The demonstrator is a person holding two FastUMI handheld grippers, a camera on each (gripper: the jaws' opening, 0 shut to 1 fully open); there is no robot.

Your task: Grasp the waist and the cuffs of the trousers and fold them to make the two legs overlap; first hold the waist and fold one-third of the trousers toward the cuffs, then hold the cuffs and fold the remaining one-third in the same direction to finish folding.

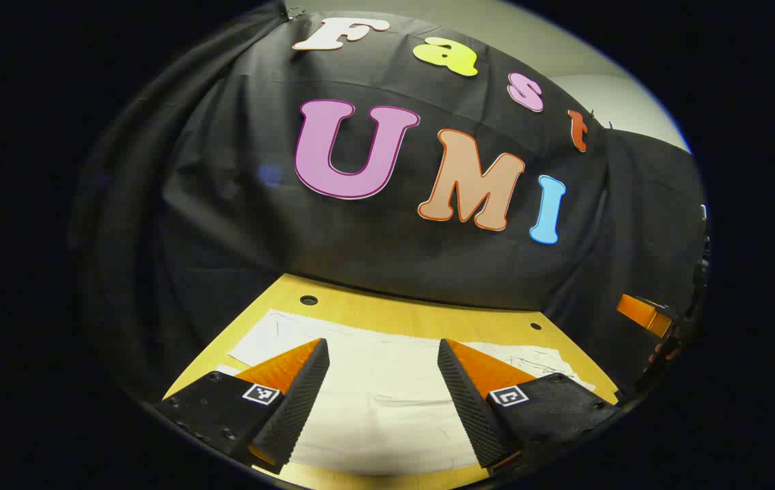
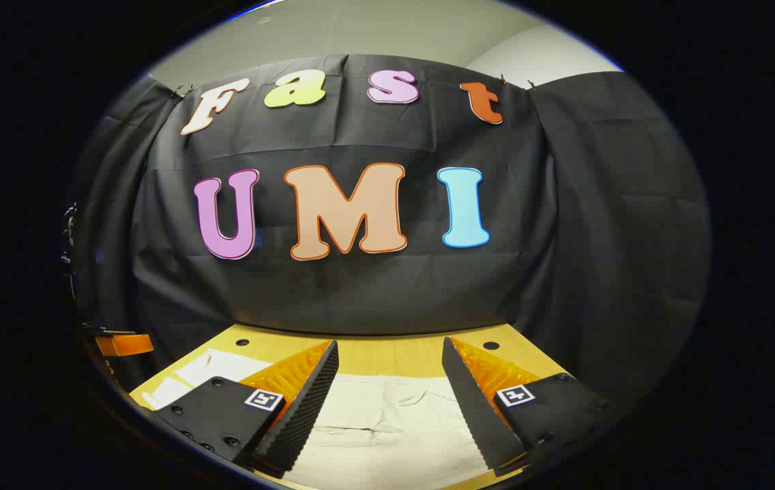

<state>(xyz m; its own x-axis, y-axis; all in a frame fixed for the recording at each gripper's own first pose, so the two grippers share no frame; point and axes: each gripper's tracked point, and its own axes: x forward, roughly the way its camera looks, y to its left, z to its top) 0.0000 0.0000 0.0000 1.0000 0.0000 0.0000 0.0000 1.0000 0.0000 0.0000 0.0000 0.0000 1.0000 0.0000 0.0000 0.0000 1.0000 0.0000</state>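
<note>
Light: overhead room light is falling evenly, leaving the table [image 1: 387, 314] bright and the cloth wall [image 2: 373, 286] dim.
Shadows: soft ones are lying under the cloth's hem.
Glare: the pale trousers [image 1: 387, 401] are washing out, their creases barely showing.
Distortion: fisheye is bending edges strongly.
Focus: both views are staying sharp centrally, softening toward the rim.

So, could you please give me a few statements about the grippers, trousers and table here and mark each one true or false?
1. The left hand-held gripper is open with nothing between its fingers. True.
2. The right hand-held gripper is clamped on the trousers. False: it is open above them, gripping nothing.
3. The trousers are dark blue. False: they are pale, off-white.
4. The trousers lie on a wooden table. True.
5. The table has holes near its far edge. True.
</note>
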